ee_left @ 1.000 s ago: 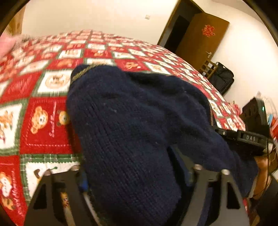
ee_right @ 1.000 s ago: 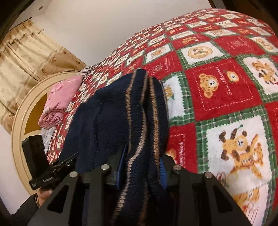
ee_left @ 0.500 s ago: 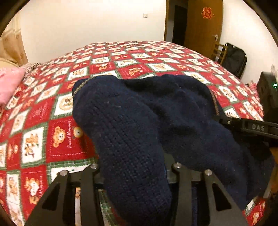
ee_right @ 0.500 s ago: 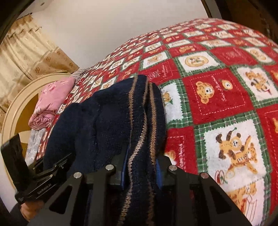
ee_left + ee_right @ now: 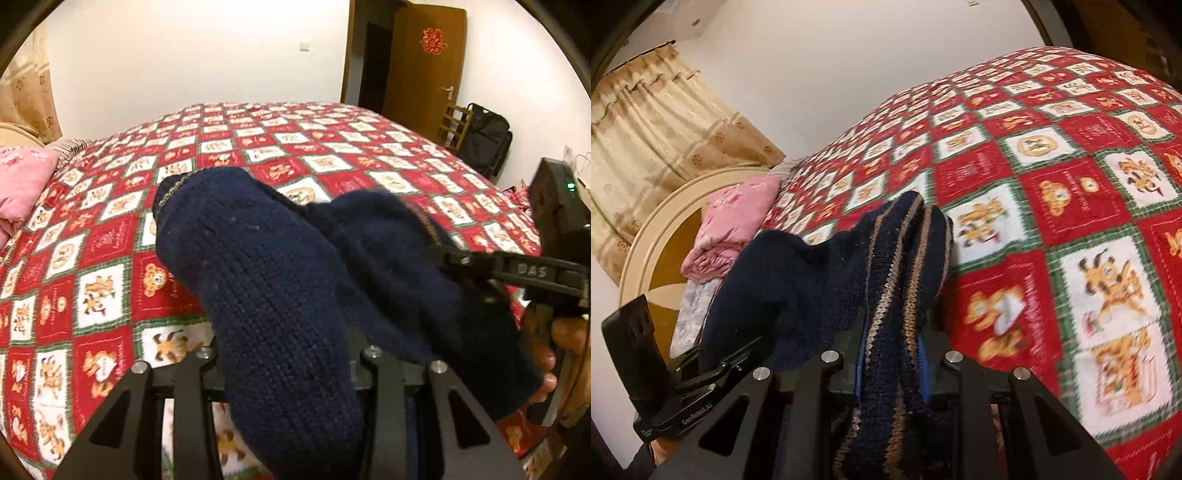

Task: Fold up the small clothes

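Two grips on one navy knit sweater (image 5: 280, 295), bunched up and held off the red patchwork bedspread (image 5: 110, 258). Left gripper (image 5: 288, 369) clamped on the plain knit, right gripper (image 5: 892, 354) pinched shut on the tan-striped edge (image 5: 905, 258). Probably best to pull both apart gently first so the lump flattens, then lower onto the quilt evenly. Well clear of the pink pillow (image 5: 735, 218), so plenty of room.

Surface materials
Navy sweater (image 5: 266, 295): coarse matt knit. Bedspread (image 5: 1071, 206): soft printed cloth. Left gripper (image 5: 284, 373): matt black plastic.
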`<state>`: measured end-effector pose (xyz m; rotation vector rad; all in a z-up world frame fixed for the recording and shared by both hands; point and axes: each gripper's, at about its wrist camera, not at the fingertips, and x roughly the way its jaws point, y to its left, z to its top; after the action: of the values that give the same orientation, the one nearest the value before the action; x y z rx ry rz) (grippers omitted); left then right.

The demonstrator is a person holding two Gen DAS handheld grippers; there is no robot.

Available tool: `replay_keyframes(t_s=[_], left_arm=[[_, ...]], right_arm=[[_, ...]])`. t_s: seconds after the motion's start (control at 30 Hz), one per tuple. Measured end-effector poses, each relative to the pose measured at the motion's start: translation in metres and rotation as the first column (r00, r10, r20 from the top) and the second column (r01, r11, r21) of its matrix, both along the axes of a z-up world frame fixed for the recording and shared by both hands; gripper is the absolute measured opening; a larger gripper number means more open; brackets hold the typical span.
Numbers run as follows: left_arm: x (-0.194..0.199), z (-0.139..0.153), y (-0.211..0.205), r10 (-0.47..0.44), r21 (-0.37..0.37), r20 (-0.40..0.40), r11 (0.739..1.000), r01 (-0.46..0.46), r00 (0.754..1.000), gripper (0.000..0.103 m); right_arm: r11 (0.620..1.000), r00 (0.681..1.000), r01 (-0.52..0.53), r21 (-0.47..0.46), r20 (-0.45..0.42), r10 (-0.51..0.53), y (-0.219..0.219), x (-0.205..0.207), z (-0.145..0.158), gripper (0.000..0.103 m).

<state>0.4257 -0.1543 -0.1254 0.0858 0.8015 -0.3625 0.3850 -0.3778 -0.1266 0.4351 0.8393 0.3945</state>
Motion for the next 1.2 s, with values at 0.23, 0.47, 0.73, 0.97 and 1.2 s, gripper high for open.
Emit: replay_keyframes(t_s=[0.23,0.47,0.73,0.97,1.2], left_arm=[[-0.031,0.019,0.023,0.007,-0.033,0.016,0.999,-0.006,1.000,0.040],[-0.067,0.035,0.063,0.038,-0.062,0.042,0.997,-0.035,0.998,0.040],[-0.106,0.038,0.119,0.120,-0.108,0.038,0.987,-0.116,0.992,0.040],[-0.137,0.044,0.172,0.205,-0.136,0.041,0.971,-0.198,0.978,0.040],[-0.163,0.046,0.221,0.285,-0.160,0.042,0.948,-0.275,0.958,0.040]], right_arm=[[0.999,0.999,-0.031,0.044,-0.025,0.032,0.028,-0.024,-0.001,0.021],[0.991,0.995,-0.102,0.088,-0.014,0.104,0.063,-0.052,0.014,0.021],[0.977,0.980,-0.196,0.087,-0.014,0.198,0.131,-0.079,0.024,0.021],[0.956,0.961,-0.273,0.106,-0.010,0.276,0.195,-0.091,0.027,0.021],[0.929,0.935,-0.351,0.120,-0.005,0.354,0.257,-0.102,0.028,0.021]])
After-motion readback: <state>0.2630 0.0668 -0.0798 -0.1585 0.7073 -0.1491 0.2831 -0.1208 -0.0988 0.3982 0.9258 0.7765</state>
